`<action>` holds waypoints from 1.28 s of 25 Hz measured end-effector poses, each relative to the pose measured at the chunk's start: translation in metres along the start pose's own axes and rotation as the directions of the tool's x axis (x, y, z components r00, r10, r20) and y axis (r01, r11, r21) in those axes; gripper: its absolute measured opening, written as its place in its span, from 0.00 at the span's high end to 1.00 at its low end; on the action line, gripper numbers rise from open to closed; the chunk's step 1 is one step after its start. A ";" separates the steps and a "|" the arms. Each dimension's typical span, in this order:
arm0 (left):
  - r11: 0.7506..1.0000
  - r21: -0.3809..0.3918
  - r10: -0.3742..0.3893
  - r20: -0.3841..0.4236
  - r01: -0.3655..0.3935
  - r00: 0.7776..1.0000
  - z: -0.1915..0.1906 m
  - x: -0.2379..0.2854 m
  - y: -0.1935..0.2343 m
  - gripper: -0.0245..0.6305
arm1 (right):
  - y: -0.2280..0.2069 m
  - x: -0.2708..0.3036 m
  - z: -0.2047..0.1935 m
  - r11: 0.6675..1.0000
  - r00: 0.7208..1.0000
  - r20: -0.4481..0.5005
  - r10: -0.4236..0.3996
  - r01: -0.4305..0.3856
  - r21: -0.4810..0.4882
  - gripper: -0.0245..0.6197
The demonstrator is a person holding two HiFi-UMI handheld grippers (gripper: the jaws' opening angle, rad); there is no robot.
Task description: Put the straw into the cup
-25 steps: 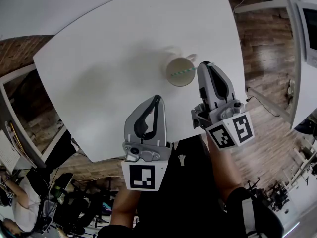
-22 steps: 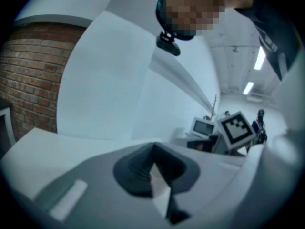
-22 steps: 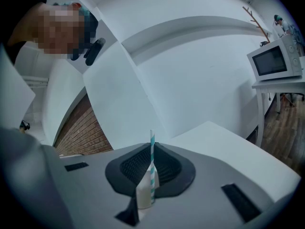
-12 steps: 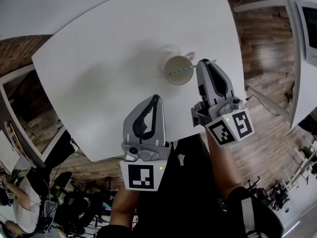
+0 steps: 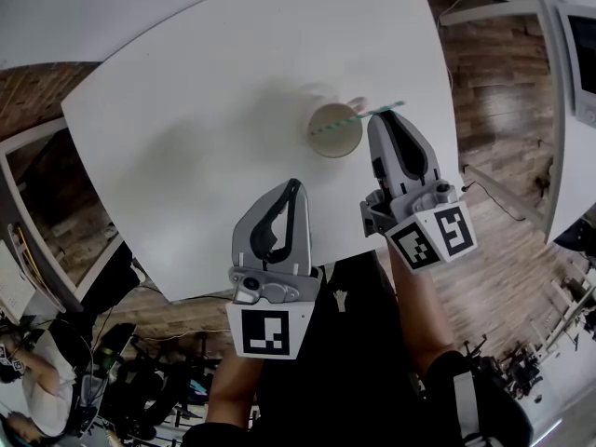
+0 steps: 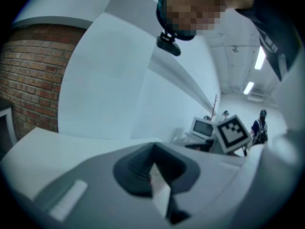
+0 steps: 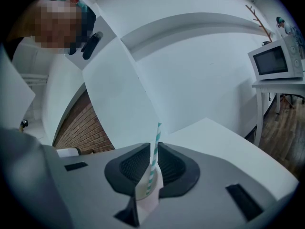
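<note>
A tan paper cup [image 5: 335, 130] stands upright on the white table [image 5: 214, 110]. A teal-and-white striped straw [image 5: 358, 119] lies slantwise across the cup's mouth, its left end over the opening and its right end past the rim. My right gripper [image 5: 381, 119] is shut on the straw just right of the cup. In the right gripper view the straw [image 7: 153, 162] runs up between the closed jaws. My left gripper [image 5: 294, 188] hovers near the table's front edge, left of the cup, shut and holding nothing.
The table's front edge [image 5: 279, 282] runs just under both grippers. Brick-patterned floor [image 5: 489, 73] shows to the right, with another white desk [image 5: 568, 110] beyond. A microwave [image 7: 277, 60] stands on a side table in the right gripper view.
The right gripper has shifted slightly farther up the table and the straw has tilted: more of its right end now shows beyond the gripper tips. The left gripper and cup stay put.
</note>
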State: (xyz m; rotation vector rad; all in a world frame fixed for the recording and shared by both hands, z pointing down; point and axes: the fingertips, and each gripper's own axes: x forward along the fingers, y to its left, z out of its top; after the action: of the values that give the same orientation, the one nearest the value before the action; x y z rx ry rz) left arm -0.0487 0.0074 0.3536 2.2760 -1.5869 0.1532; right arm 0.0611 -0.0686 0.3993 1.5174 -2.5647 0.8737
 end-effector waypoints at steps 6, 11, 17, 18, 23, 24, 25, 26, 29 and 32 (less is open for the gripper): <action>1.000 0.008 0.005 0.008 -0.005 1.000 0.002 0.000 -0.006 0.96 | -0.005 -0.006 0.004 1.000 1.000 0.012 -0.006 0.005 0.004 0.93; 1.000 0.017 0.015 0.025 -0.015 1.000 0.011 -0.004 -0.013 0.96 | -0.004 -0.017 0.010 1.000 1.000 0.016 -0.011 0.011 0.001 0.93; 0.999 0.034 0.027 0.058 -0.029 0.998 0.023 -0.011 -0.025 0.96 | 0.005 -0.031 0.014 1.000 1.000 -0.015 0.010 -0.011 -0.020 0.93; 0.999 0.036 0.031 0.065 -0.033 0.997 0.027 -0.011 -0.027 0.96 | 0.008 -0.033 0.015 1.000 1.000 -0.022 0.018 -0.018 -0.021 0.93; 0.997 0.050 0.054 0.097 -0.059 0.994 0.053 -0.024 -0.045 0.96 | 0.026 -0.056 0.035 0.998 0.998 -0.034 0.052 -0.053 -0.033 0.95; 0.997 0.053 0.057 0.104 -0.063 0.993 0.059 -0.027 -0.049 0.96 | 0.030 -0.062 0.041 0.997 0.998 -0.031 0.060 -0.062 -0.041 0.95; 0.996 0.056 0.060 0.114 -0.067 0.992 0.065 -0.031 -0.054 0.96 | 0.033 -0.068 0.047 0.996 0.997 -0.026 0.068 -0.070 -0.050 0.95; 0.996 0.060 0.063 0.123 -0.071 0.990 0.071 -0.035 -0.058 0.96 | 0.037 -0.075 0.053 0.995 0.997 -0.020 0.078 -0.079 -0.062 0.95; 0.994 0.072 0.076 0.148 -0.088 0.986 0.085 -0.046 -0.066 0.96 | 0.050 -0.091 0.075 0.988 0.993 0.016 0.114 -0.111 -0.102 0.95; 0.992 0.084 0.083 0.156 -0.097 0.984 0.096 -0.062 -0.075 0.96 | 0.062 -0.113 0.091 0.980 0.989 0.042 0.142 -0.135 -0.147 0.95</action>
State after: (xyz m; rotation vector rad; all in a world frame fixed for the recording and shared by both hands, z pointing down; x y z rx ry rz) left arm -0.0129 0.0512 0.2294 2.3347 -1.7962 0.0782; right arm 0.0918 0.0001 0.2603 1.3547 -2.7315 0.6502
